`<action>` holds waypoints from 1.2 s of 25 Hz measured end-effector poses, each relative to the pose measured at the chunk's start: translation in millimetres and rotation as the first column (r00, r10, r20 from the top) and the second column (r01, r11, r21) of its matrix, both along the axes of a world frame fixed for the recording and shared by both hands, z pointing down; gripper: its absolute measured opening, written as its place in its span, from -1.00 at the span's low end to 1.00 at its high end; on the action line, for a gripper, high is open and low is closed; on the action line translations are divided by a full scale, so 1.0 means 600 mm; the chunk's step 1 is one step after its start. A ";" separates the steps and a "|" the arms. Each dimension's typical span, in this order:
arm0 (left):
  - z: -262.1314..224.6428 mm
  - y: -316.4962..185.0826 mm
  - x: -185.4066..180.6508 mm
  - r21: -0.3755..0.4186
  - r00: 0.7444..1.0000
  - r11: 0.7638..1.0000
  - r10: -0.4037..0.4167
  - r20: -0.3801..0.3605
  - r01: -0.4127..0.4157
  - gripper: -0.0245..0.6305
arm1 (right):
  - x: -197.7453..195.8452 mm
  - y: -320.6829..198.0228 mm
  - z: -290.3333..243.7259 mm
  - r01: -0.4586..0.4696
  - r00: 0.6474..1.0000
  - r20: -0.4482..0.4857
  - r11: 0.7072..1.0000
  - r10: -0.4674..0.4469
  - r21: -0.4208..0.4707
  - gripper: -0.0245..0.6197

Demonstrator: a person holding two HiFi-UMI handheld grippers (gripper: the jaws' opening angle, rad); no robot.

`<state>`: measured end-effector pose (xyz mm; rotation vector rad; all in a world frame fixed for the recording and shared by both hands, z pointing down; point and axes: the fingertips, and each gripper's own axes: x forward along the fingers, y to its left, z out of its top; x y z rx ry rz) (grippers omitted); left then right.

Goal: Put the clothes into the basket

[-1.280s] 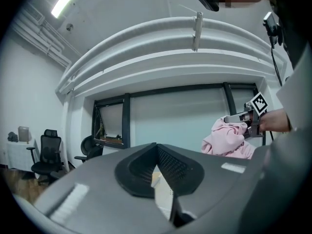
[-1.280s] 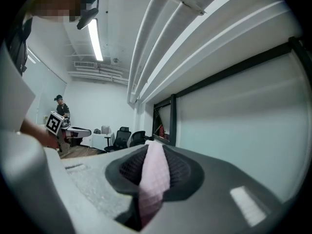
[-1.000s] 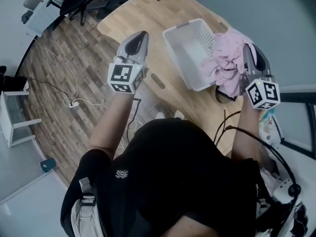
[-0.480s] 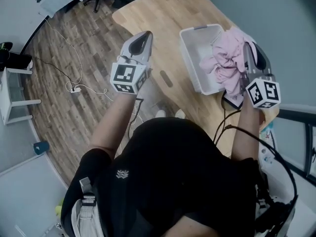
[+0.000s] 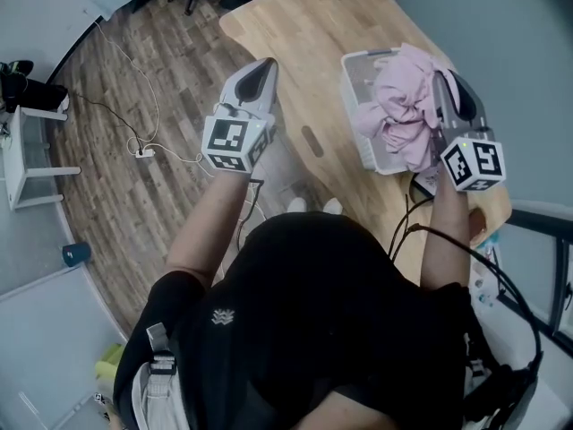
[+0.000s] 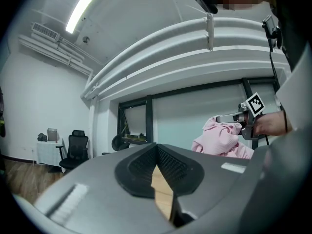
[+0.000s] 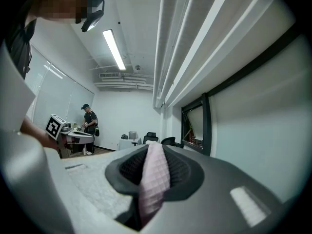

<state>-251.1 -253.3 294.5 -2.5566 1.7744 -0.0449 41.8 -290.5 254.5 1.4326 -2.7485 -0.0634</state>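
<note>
Right gripper (image 5: 441,84) fingers clamp a pink waffle-knit garment (image 5: 398,107) over the white basket (image 5: 357,86); left gripper (image 5: 263,64) fingers sit closed, empty.

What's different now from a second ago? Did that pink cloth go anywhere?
The right tongs carried the pink garment sideways, from beside the white basket to above its opening, where it now hangs. Nothing was picked up or let go. The right tongs stay clamped on the garment. The left tongs stay shut and empty, off to the basket's left.
</note>
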 end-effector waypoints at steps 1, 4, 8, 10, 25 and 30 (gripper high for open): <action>0.000 0.000 0.000 -0.001 1.000 1.000 -0.003 0.003 0.003 -0.91 | 0.001 -0.002 0.004 0.003 1.000 0.002 1.000 -0.003 -0.006 -0.70; 0.001 -0.002 -0.006 -0.007 1.000 1.000 -0.013 0.009 0.013 -0.91 | -0.002 -0.008 0.019 0.010 1.000 0.006 1.000 -0.010 -0.027 -0.70; 0.006 -0.006 -0.006 -0.019 1.000 1.000 -0.015 0.011 0.015 -0.91 | -0.002 -0.014 0.038 0.012 1.000 -0.001 0.998 -0.012 -0.059 -0.70; 0.007 -0.008 0.000 -0.023 1.000 1.000 -0.012 0.014 0.013 -0.91 | 0.001 -0.016 0.047 0.013 1.000 -0.004 0.997 -0.013 -0.077 -0.70; 0.074 -0.048 0.074 -0.093 0.998 0.994 0.065 0.006 -0.064 -0.91 | 0.021 -0.042 0.142 -0.007 1.000 -0.025 0.984 0.003 -0.180 -0.70; 0.108 -0.052 0.088 -0.136 0.997 0.988 0.079 0.015 -0.077 -0.91 | 0.026 -0.040 0.188 -0.017 1.000 -0.026 0.975 0.011 -0.223 -0.70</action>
